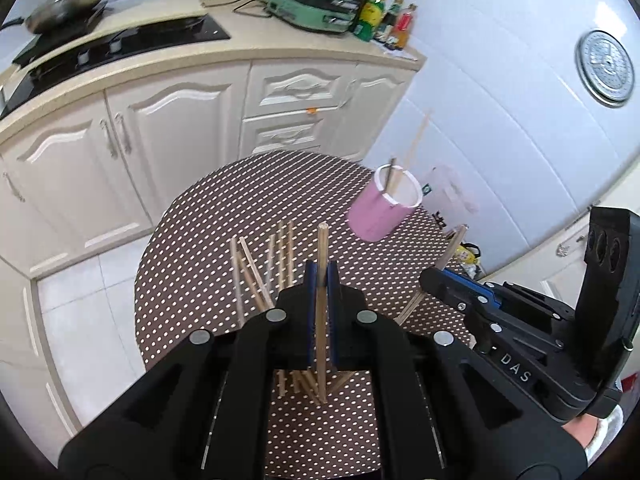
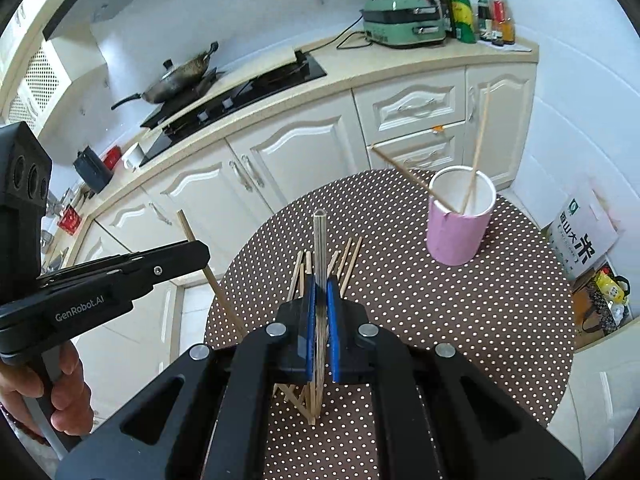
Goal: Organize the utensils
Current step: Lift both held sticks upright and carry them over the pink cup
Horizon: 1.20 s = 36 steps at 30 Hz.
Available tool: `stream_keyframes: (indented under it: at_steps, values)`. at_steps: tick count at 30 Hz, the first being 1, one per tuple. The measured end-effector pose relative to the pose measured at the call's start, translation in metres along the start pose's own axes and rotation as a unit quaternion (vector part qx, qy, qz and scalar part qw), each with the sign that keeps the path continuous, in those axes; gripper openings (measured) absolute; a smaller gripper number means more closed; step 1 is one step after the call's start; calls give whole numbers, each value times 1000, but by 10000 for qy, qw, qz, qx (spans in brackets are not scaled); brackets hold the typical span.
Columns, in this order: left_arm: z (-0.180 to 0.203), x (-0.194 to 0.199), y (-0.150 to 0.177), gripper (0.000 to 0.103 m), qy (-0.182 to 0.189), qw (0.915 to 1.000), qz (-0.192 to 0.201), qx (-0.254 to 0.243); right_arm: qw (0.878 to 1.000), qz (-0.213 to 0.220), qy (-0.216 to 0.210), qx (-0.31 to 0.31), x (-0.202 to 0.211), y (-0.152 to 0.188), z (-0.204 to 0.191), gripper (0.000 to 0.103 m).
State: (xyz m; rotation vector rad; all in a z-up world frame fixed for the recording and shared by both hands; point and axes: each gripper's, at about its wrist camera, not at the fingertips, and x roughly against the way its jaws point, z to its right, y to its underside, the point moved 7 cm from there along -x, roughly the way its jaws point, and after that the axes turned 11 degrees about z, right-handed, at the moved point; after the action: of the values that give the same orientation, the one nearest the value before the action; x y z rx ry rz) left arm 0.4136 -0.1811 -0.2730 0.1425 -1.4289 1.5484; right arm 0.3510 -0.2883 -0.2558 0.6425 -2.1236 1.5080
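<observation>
While both tongs hang above the round dotted surface (image 2: 460, 312), each is clenched on a single wooden chopstick. The left tongs (image 1: 321, 280) grip one chopstick (image 1: 322, 252) between blue pads, its top rising above the fingertips. The right tongs (image 2: 321, 292) pinch another chopstick (image 2: 320, 236) the same way, upright. A loose pile of chopsticks (image 1: 264, 272) lies on the surface below and beyond both tongs. A pink cup (image 2: 458, 220) with a white interior stands farther back on the surface, well apart from the pile, with two chopsticks (image 2: 476, 160) leaning inside it. A hand (image 2: 60, 392) holds the left tool's handle.
</observation>
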Motion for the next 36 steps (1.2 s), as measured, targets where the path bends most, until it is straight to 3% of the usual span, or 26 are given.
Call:
stream_keyframes:
  at_steps: [14,36]
  values:
    - [49,9,-37,5,253,9976,536,-351,9978,599,268,14,36,-35,28,4]
    - [109,-27,-128,5,480,9898,1259,-454,9865,1478,694,-139,64,-118,96,5]
